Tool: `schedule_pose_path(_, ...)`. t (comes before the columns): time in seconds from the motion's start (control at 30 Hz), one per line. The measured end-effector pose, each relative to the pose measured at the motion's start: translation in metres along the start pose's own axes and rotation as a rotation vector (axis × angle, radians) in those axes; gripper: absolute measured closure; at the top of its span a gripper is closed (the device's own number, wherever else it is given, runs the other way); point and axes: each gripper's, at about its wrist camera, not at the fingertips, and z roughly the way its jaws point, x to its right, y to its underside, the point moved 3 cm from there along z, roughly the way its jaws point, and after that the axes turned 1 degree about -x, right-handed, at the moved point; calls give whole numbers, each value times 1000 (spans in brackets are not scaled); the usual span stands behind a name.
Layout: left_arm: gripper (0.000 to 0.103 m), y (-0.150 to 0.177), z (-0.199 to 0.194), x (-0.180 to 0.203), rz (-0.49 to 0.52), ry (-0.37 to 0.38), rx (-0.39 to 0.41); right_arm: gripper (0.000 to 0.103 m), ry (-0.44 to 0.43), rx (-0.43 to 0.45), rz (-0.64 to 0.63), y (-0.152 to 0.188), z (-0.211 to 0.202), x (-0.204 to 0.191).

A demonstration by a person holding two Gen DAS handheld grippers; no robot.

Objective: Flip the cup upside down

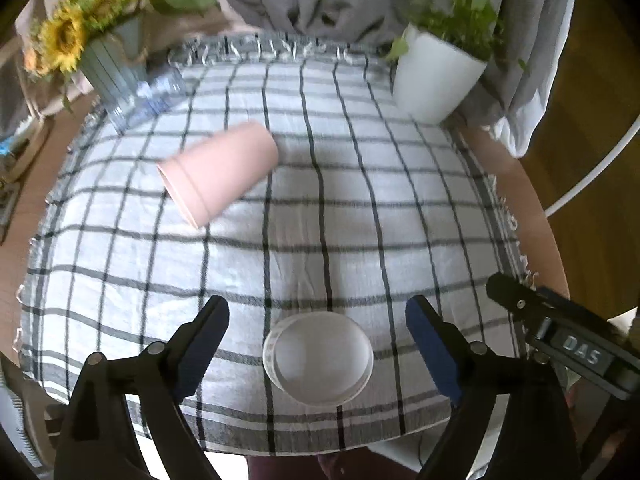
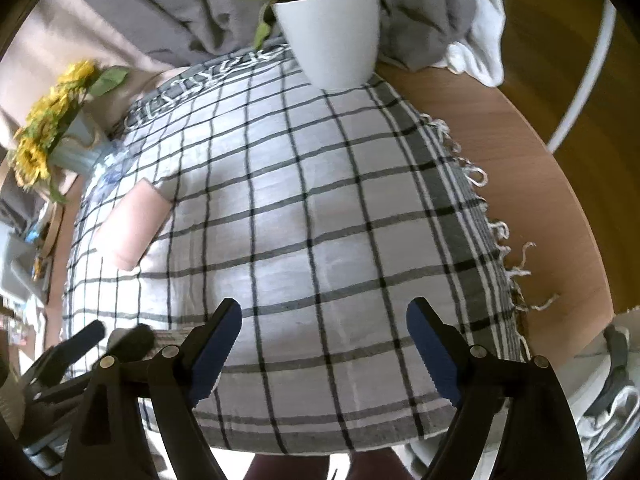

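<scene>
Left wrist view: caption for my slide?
Open left claw above a clear cup; pink cup lies tipped beyond.

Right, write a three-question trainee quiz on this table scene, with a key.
1. True or false: the pink cup stands upright on the checked cloth.
2. What lies between the left claw fingers? A) clear round dish B) spoon C) white pot
3. Fill in: the right claw is open and holds ____.

Key: 1 false, the cup lies on its side. 2 A, the clear round dish. 3 nothing.
</scene>
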Motion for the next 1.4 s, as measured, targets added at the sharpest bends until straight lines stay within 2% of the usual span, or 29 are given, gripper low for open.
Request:
schedule_pose_path(0.17, 9, 4, -36, -9, -21, -22, 169, 18, 9, 22, 36, 5, -8, 4)
schedule_pose_path(0.23, 9, 9, -45, -14, -28, -57, 196, 18, 12, 33, 17, 9, -13, -1)
schedule_pose_path(0.33, 9, 20, -52, -25, -37, -88, 180, 18, 19, 64, -20, 17, -22, -12)
schedule_pose_path(0.53, 9, 53, -73, -58, -85, -82, 188, 16, 31, 111, -61, 46, -43, -34)
schedule_pose_path(0.87, 9, 114, -138, -97, -13, -100, 252, 16, 38, 259, -80, 129, -108, -81)
schedule_pose_path(1.1, 8, 154, -180, -111, 27, -68, 279, 16, 65, 332, -76, 185, -150, -104)
schedule_pose_path(1.4, 0, 185, -230, -114, 47, -71, 355, 16, 74, 418, -67, 236, -201, -115)
